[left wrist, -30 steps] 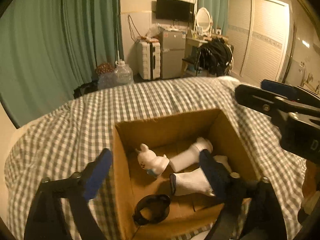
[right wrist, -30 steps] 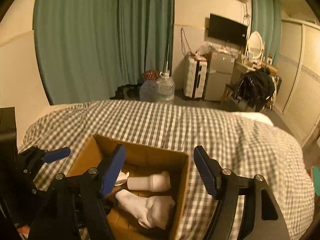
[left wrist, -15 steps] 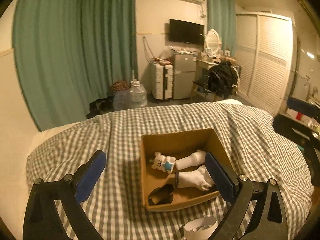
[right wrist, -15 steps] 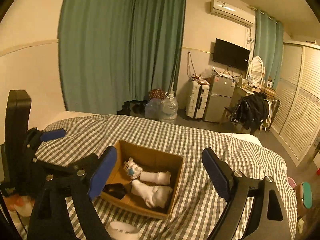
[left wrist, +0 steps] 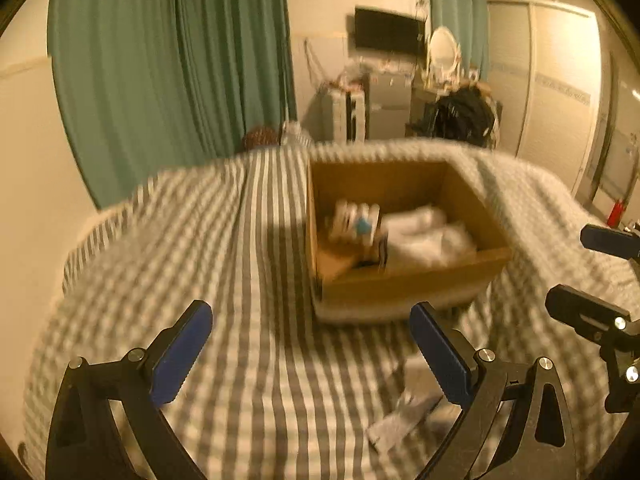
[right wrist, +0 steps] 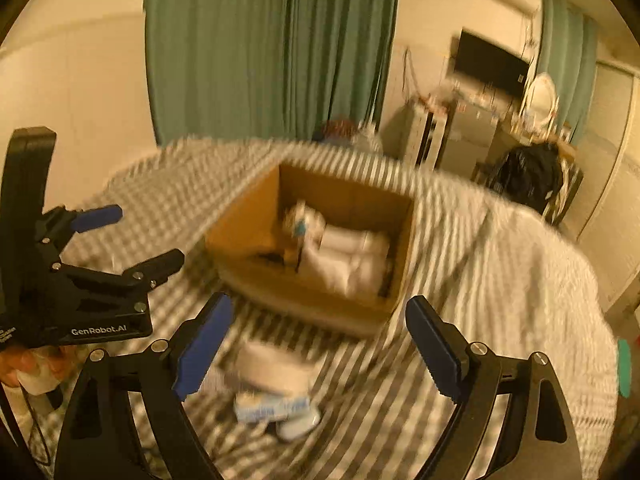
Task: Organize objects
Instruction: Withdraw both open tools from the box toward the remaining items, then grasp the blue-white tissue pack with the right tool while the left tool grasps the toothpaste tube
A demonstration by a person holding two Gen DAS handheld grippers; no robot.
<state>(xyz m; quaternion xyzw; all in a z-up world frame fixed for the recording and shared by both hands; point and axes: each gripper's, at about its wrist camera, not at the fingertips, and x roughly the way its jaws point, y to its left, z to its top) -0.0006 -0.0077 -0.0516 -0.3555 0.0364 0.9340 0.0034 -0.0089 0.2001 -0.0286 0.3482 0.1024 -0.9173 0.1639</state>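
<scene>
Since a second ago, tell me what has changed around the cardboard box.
Both tools pulled back from the cardboard box: the left tool, which had reached into it, now hangs open short of it, and the right tool hangs open over a blurred white item on the checked bedcover. The white toy and socks stayed in the box.

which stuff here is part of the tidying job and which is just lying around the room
Job: cardboard box, white socks and small toy inside it, white item on the bed.
Background: green curtains, TV, suitcase, mirror.
</scene>
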